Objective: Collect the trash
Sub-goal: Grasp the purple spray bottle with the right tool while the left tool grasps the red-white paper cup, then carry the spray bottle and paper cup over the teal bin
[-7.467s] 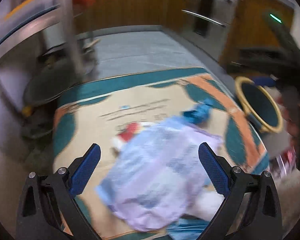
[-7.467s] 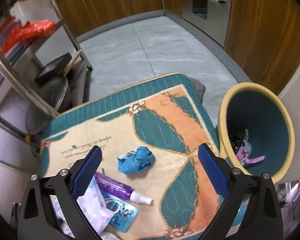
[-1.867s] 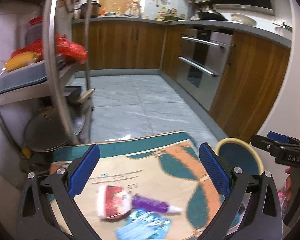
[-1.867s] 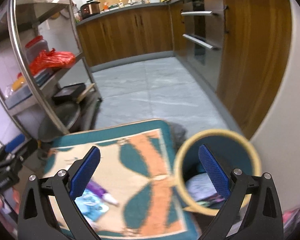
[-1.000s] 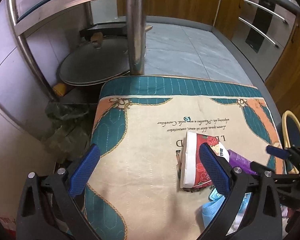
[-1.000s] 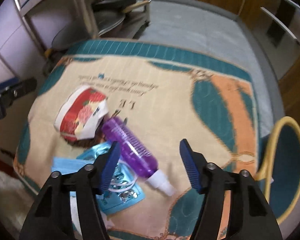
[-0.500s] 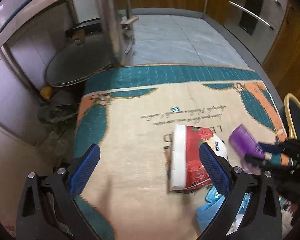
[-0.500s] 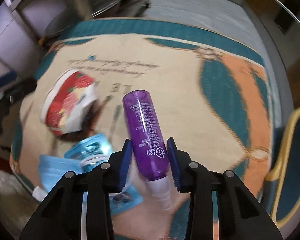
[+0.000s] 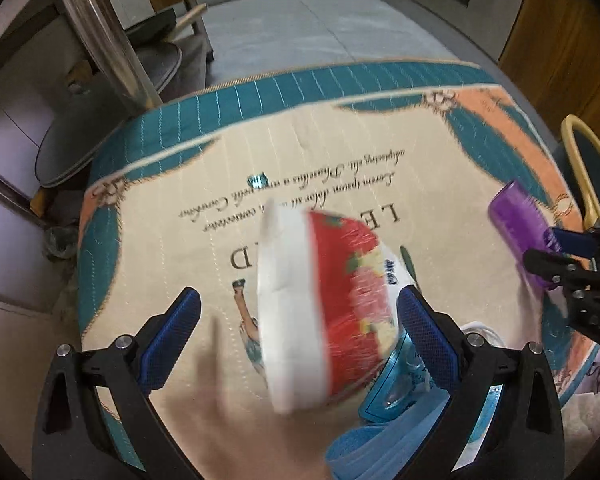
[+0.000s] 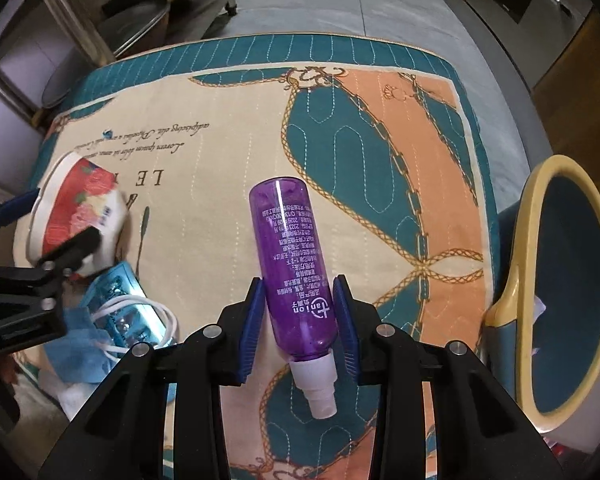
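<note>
The red-and-white packet [image 9: 324, 312] is smeared with blur in the left wrist view, so its print is unreadable; only the right wrist view shows it sharply, lying on the patterned mat [image 10: 228, 152] near the left edge. The left gripper [image 9: 296, 336] hangs over it with its blue pads spread wide on either side, not touching it. Under the packet's lower edge a turquoise blister pack [image 10: 120, 304] and a blue face mask [image 10: 80, 356] with a white cord are partly covered (the mask runs out of frame).

The right gripper [image 10: 298, 312] has just been closing and now pinches the purple spray bottle [image 10: 292, 264] near its white nozzle, the bottle lifted over the mat. To the right stands the yellow-rimmed bin [image 10: 528, 264], cut off by the frame, its contents barely visible. A steel rack [image 9: 96, 28] crowds the far left corner.
</note>
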Motion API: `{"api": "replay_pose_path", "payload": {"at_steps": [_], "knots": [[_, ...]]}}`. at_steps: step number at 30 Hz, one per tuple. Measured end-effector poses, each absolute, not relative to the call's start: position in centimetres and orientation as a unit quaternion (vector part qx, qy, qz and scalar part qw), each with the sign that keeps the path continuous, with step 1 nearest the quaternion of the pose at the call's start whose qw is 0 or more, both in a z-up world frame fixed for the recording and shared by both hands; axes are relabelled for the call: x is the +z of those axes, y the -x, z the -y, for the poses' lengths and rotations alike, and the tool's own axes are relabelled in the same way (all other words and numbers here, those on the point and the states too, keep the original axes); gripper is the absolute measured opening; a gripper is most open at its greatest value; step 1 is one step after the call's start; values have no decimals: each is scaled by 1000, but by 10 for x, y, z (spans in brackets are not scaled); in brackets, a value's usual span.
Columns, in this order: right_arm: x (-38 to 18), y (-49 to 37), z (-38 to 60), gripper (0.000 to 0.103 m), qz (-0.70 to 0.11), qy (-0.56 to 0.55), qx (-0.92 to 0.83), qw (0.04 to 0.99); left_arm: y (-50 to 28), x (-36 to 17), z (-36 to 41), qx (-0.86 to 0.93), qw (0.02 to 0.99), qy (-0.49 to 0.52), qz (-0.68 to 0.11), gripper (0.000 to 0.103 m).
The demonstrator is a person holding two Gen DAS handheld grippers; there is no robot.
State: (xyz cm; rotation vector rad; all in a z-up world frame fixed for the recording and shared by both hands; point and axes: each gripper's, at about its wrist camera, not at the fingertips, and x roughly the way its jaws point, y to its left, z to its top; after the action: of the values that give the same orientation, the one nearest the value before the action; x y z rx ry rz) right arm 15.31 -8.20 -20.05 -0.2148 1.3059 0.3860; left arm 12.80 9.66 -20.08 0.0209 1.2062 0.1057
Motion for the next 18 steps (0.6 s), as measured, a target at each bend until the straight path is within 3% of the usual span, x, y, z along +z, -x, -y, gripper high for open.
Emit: {"api": "replay_pose_path", "payload": {"at_steps": [2,7,9,12,18], "knots": [[-200,-152,85,37,-601,95,181,772,-129,-203,-96,48,822,-3,-568,97],[-207,-158,86,35,-608,103,185,765,-130,-205,-94,16,821,17,-570,68],[-205,-159,84,34,-604,110,182,768,-130,-202,-92,1,823,22,-567,39],[-201,-161,84,34,-599,104,178,774,-130,-196,-87,-10,829,14,-559,31],[-184,-163,98,34,-586,88,164,788,-128,-177,-87,9,847,4,-531,30]]}}
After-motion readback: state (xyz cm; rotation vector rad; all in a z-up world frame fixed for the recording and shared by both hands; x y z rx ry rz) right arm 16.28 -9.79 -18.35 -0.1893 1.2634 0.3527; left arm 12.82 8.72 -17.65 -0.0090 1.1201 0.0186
